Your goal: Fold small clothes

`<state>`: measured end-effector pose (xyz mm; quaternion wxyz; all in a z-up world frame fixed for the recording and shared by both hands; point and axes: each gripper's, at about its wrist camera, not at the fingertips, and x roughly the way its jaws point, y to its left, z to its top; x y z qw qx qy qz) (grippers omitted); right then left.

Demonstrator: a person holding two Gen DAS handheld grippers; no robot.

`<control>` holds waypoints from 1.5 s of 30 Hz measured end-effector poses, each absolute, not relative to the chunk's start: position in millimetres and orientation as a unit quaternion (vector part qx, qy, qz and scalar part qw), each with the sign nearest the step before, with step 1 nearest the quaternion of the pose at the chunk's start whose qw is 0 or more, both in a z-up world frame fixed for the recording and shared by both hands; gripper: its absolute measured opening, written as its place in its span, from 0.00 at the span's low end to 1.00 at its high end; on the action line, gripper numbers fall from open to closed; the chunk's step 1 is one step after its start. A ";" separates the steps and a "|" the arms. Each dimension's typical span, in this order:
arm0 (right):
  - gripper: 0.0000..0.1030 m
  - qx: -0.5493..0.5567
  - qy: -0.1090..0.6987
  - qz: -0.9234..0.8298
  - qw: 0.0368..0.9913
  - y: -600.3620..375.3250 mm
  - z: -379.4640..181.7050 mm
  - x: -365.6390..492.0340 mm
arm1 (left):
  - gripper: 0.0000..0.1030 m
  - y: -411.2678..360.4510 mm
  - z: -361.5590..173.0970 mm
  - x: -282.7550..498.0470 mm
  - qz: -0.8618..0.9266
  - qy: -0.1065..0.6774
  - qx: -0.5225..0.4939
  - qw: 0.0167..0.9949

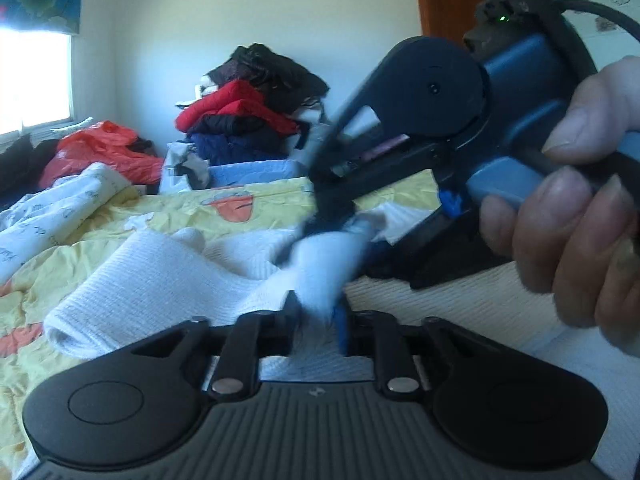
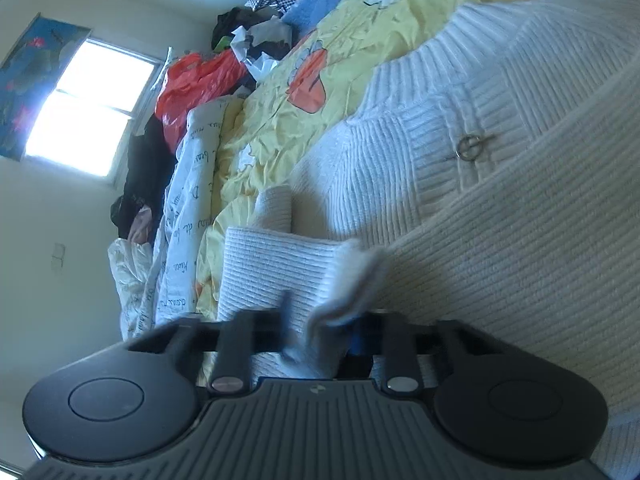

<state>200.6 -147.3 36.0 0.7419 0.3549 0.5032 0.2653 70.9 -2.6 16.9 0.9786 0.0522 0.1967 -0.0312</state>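
The white sweater (image 2: 500, 184) lies spread on the yellow bedspread (image 2: 360, 40); the left gripper (image 1: 316, 312) is clamped on a bunched edge of its knit; the right gripper (image 2: 324, 320), tilted sideways, pinches a cuff-like fold of the same sweater; a hand (image 1: 580, 216) grips the right tool; a pile of clothes (image 1: 248, 108) sits beyond

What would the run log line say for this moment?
step: fold sweater | left claw: shut on white sweater | right claw: shut on white sweater | surface: yellow bedspread
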 end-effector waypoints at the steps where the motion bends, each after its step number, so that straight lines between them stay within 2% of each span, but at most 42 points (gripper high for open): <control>1: 0.14 0.349 0.500 0.268 0.746 -148.2 38.0 200.0 | 0.69 -3.4 18.1 69.0 -0.020 0.191 0.055 0.980; 2: 0.13 0.344 0.494 0.270 0.752 -149.8 39.9 199.6 | 0.87 -3.6 19.7 65.4 -0.011 0.179 0.057 0.982; 3: 0.13 0.343 0.489 0.271 0.755 -152.6 41.3 201.2 | 1.00 -2.4 21.7 58.8 -0.007 0.155 0.054 0.986; 6: 0.11 0.352 0.471 0.272 0.762 -168.7 44.3 202.4 | 1.00 2.5 23.8 40.7 -0.006 0.102 0.041 0.994; 15: 0.11 0.358 0.432 0.255 0.788 -225.3 64.6 210.4 | 1.00 17.1 25.4 52.9 0.017 0.139 0.006 0.990; 28: 0.11 0.365 0.415 0.207 0.807 -302.7 55.8 205.0 | 1.00 20.5 23.7 62.1 0.023 0.157 0.002 0.987; 45: 0.11 0.388 0.420 0.147 0.807 -355.9 8.7 181.6 | 1.00 13.2 22.1 62.5 0.029 0.161 0.017 0.986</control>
